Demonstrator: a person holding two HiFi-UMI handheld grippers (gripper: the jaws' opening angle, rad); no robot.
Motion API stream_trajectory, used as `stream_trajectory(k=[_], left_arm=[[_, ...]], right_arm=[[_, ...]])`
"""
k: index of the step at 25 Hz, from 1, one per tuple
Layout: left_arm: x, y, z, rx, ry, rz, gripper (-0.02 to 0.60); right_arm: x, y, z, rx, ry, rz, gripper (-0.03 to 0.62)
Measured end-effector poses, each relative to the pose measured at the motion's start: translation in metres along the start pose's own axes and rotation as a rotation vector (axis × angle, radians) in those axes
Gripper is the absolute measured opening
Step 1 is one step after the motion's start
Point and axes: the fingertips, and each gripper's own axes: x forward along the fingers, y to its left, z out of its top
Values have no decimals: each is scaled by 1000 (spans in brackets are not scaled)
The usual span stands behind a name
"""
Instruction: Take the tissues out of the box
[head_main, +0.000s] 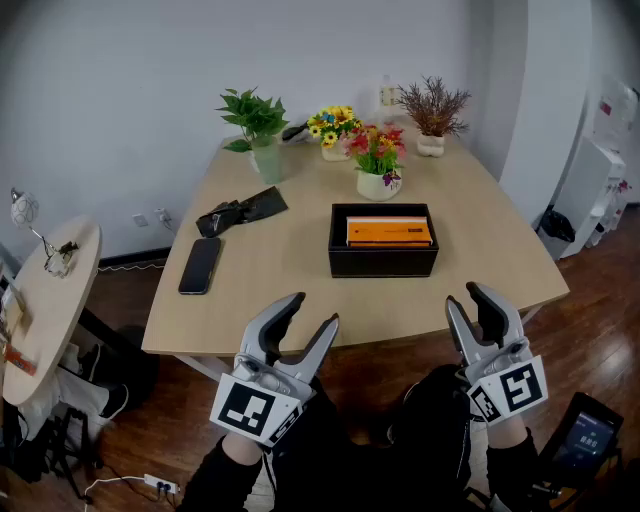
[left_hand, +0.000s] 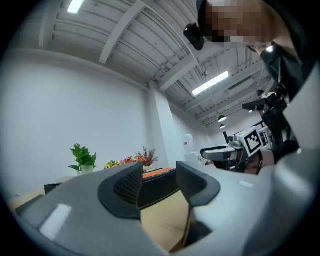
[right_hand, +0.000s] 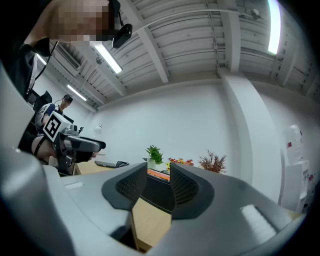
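Short of the table (head_main: 285, 265) edge, I'm holding left gripper (head_main: 313, 310) and right gripper (head_main: 466, 296), jaws apart and empty, facing the box (head_main: 383, 263)

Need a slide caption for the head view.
Left tongs and right tongs, open and empty, face a black box holding an orange tissue pack.

A black box (head_main: 383, 262) holds an orange tissue pack (head_main: 389, 231) on the pale tan table (head_main: 290, 270), beside a black phone (head_main: 200, 265).

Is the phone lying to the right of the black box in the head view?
No, the phone lies on the table to the left of the black box.
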Motion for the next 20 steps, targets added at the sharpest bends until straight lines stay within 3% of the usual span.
stream_trajectory(k=[3,6,11,16,20], left_arm=[[29,18,3,61,38,-10,234],[62,37,-6,66,107,-41,244],[113,48,-36,-40,264,-99,270],[152,53,-49,-177,307,-83,272],[170,56,-65,-195,411,-97,272]], right_arm=[[22,-18,-3,-18,54,36,177],[47,-34,-12,-21,127,70,189],[92,-49,-32,7,228,123,196],[124,-50,-55,89,325,150,220],[137,-54,-70,127,416,141,225]])
